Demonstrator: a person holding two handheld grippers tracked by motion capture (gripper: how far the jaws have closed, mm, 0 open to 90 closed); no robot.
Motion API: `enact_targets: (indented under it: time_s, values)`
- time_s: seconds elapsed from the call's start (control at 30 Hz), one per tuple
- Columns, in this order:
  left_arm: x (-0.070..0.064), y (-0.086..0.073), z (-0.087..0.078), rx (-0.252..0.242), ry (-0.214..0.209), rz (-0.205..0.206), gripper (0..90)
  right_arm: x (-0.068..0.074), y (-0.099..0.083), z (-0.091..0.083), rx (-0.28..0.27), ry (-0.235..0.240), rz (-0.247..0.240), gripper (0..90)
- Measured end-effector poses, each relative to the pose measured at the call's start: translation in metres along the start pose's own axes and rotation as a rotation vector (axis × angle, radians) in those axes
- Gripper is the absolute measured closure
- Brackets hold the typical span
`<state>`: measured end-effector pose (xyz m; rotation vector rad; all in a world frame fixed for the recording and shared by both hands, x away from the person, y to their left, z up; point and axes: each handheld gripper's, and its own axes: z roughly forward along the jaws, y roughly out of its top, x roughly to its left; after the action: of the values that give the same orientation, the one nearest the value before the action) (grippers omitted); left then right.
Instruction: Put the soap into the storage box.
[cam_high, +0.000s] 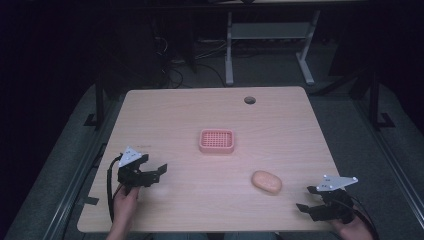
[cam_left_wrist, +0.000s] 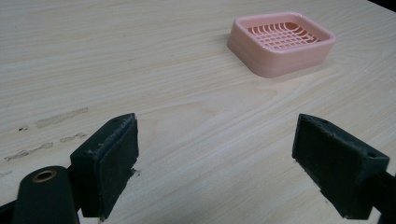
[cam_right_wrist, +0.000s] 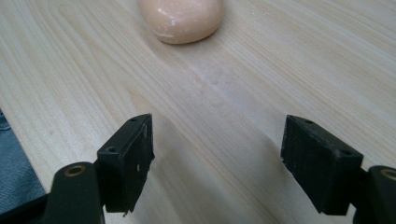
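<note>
Soap bar (cam_high: 266, 182) beside pink dish (cam_high: 216, 141), no legible writing; both grippers' jaws wide, empty

The person's left hand (cam_high: 125, 201) holds the black two-jaw left gripper (cam_high: 159, 172) with its grey three-cornered top plate, jaws spread wide and empty, while the right hand (cam_high: 352, 226) holds the matching black right gripper (cam_high: 306, 199), equally wide apart.

Pale wood-grain bench (cam_high: 165, 115); pink tray (cam_high: 216, 141) with a slotted grid floor; peach-orange soap (cam_high: 266, 182); both hand-held grippers have black jaws and grey top plates.
</note>
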<state>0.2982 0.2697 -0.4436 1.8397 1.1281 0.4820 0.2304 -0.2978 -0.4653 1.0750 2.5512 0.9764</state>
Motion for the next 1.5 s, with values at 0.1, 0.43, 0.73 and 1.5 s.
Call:
enact_targets:
  time_s: [0.1, 0.43, 0.73, 1.5]
  values:
    - [0.000, 0.000, 0.000, 0.003, -0.003, 0.001, 14.2, 0.001, 0.001, 0.002, 0.004, 0.006, -0.005, 24.9]
    - [-0.001, 0.000, 0.000, 0.013, -0.012, 0.015, 14.3, 0.007, 0.008, 0.004, 0.027, 0.000, -0.030, 25.0]
    - [0.000, -0.001, -0.001, 0.008, -0.014, 0.001, 14.2, 0.009, 0.021, 0.005, 0.047, 0.003, -0.054, 24.9]
    - [0.002, -0.001, -0.003, 0.005, -0.009, 0.003, 14.3, 0.010, 0.061, 0.013, 0.144, 0.030, -0.080, 16.9]
